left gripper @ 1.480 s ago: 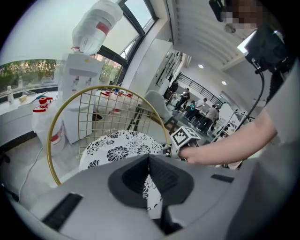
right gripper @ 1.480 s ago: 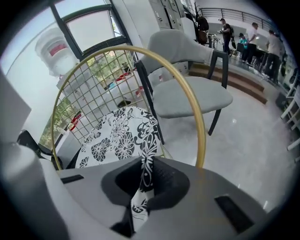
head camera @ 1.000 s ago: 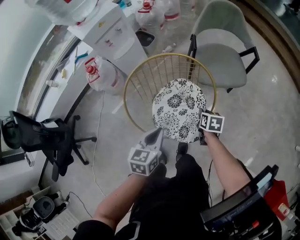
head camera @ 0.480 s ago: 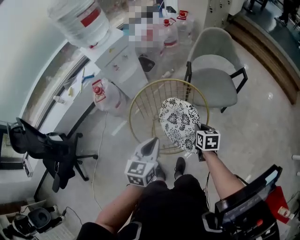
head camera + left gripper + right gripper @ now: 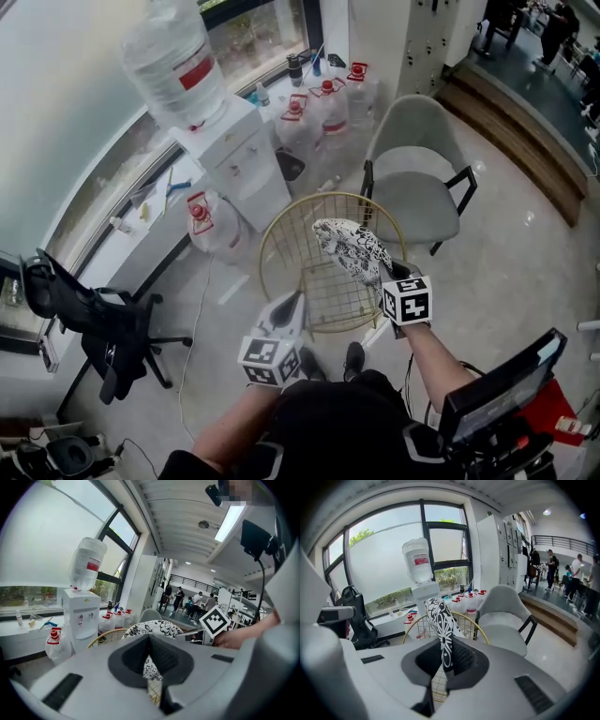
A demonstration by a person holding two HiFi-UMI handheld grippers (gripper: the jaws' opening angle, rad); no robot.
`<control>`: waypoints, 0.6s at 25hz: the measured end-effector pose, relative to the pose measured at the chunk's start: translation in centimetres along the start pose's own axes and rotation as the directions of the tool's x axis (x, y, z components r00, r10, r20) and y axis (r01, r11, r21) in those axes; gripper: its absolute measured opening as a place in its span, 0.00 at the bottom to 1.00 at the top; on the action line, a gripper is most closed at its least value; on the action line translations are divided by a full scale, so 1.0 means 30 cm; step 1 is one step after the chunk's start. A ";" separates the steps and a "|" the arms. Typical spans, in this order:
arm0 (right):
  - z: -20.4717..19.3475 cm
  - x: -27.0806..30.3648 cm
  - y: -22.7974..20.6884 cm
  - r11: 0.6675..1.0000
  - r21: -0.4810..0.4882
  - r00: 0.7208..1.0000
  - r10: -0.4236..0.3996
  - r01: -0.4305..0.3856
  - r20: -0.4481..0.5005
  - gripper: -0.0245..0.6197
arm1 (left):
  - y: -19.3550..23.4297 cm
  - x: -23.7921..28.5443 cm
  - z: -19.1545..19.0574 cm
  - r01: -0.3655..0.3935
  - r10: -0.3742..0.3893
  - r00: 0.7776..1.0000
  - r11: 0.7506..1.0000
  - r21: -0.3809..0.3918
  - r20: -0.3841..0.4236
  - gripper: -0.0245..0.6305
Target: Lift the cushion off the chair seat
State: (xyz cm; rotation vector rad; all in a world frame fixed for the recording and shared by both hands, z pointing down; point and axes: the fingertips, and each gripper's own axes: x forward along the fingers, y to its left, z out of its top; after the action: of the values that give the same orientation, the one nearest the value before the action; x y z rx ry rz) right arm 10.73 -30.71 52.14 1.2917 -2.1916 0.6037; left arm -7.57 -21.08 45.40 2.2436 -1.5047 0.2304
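- Lifting step looks almost done: cushion (image 5: 349,246) up in the air over the gold chair (image 5: 263,246), tipped up on its edge.
- No touching between the cushion and the wire seat (image 5: 333,298), as far as the head view shows.
- Held only by the right gripper (image 5: 384,277), at the front right of the gold chair.
- Right jaws squeezed shut on the near edge of the cushion, with the black and white cloth pinched between them.
- Nothing in the left gripper (image 5: 296,302), at the front left of the gold chair and apart from the cushion.
- Left jaws nearly together, with just a thin slit between them.
- Seat of the gold chair bare now, only wire to see.
- Next, most likely: carry the cushion away from the gold chair and over its round rim without a bump.
- Needs a tight squeeze, because one pinched edge is a small hold and a soft cushion could swing or slip out.
- Could help to bring the left gripper to the far edge for a second hold.
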 end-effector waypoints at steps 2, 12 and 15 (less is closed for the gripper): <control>0.047 -0.038 0.029 1.000 0.015 1.000 0.018 -0.019 0.019 0.07 | 0.016 -0.033 0.056 -0.012 0.013 0.999 1.000 -0.027 0.037 0.05; 0.242 -0.261 0.080 1.000 -0.022 0.988 0.016 -0.013 0.154 0.07 | -0.063 -0.097 0.287 0.046 -0.065 0.978 0.994 0.094 0.199 0.05; 0.286 -0.322 0.099 1.000 -0.030 0.978 0.009 -0.003 0.206 0.07 | -0.072 -0.120 0.324 0.056 -0.078 0.971 0.993 0.102 0.226 0.05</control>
State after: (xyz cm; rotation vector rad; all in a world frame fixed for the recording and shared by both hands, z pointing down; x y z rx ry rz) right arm 10.25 -28.27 39.12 1.3873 -2.3621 0.4546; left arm -7.96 -21.60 34.83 2.4633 -1.5578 0.0219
